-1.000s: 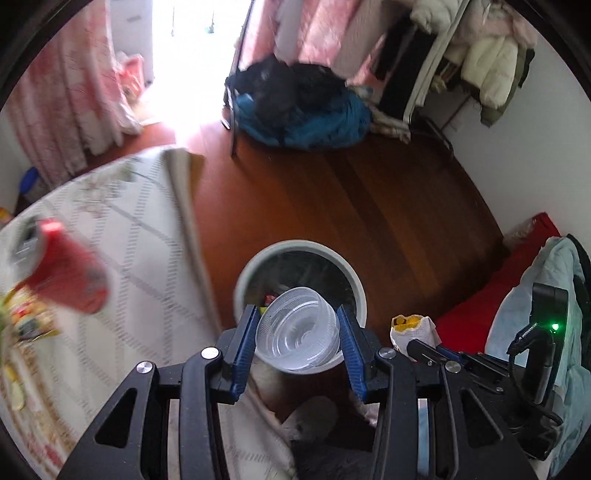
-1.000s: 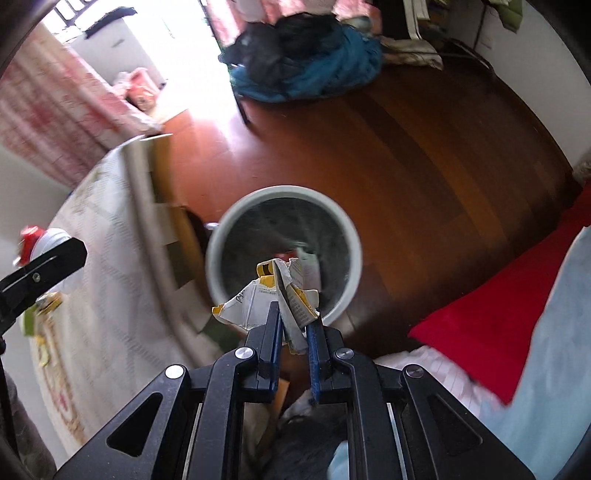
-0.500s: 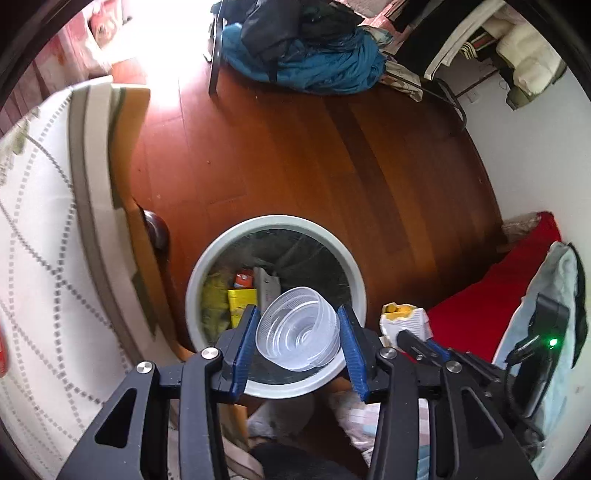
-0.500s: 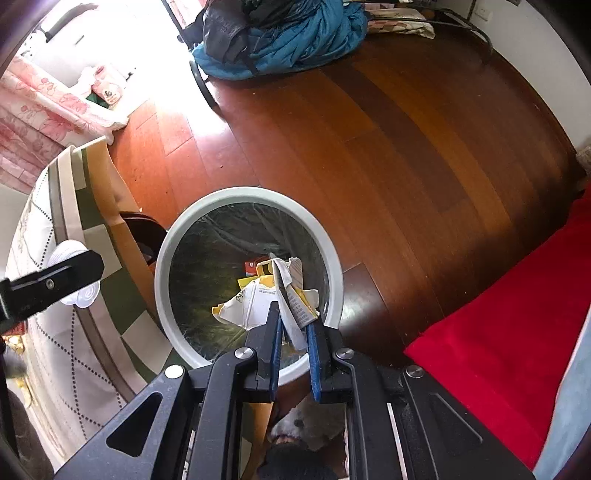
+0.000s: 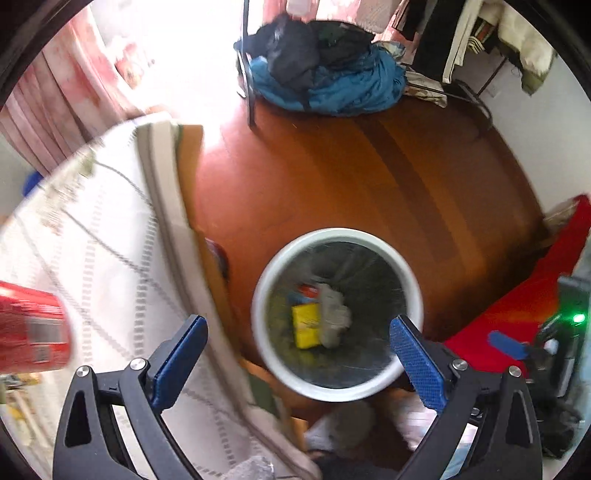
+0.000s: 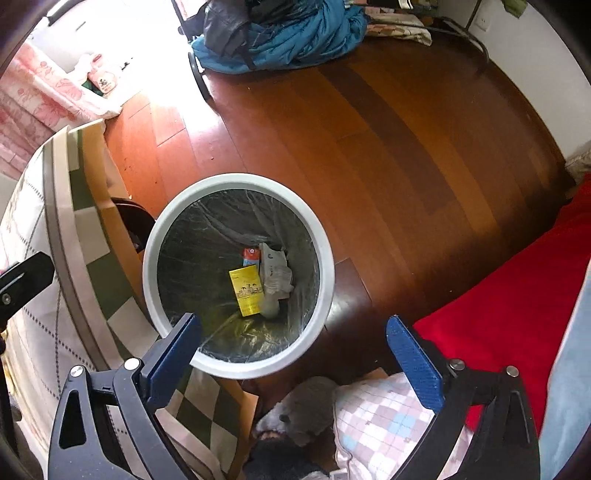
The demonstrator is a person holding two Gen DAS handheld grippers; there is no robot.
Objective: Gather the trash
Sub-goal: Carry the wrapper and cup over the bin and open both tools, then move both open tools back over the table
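Observation:
A white round trash bin point(image 5: 413, 291) with a dark liner stands on the wooden floor beside the table. Inside lie a yellow carton point(image 5: 306, 325) and crumpled pale paper point(image 5: 334, 314). My left gripper point(image 5: 299, 363) hangs open above the bin's near rim with nothing between its blue pads. In the right wrist view the bin point(image 6: 236, 181) holds the yellow carton point(image 6: 248, 291), crumpled paper point(image 6: 276, 271) and a small red and blue carton point(image 6: 250, 256). My right gripper point(image 6: 295, 360) is also open and empty over the near rim.
A red can point(image 5: 31, 328) stands on the white quilted tablecloth point(image 5: 110, 240) at the left. Blue and dark clothes point(image 6: 280, 33) are heaped on the floor at the back. A red cover point(image 6: 517, 295) lies at the right, and a checked cushion point(image 6: 388, 417) below.
Both grippers have opened. The clear plastic cup has left the left gripper and the crumpled wrapper the right one. The left view has swung back toward the table.

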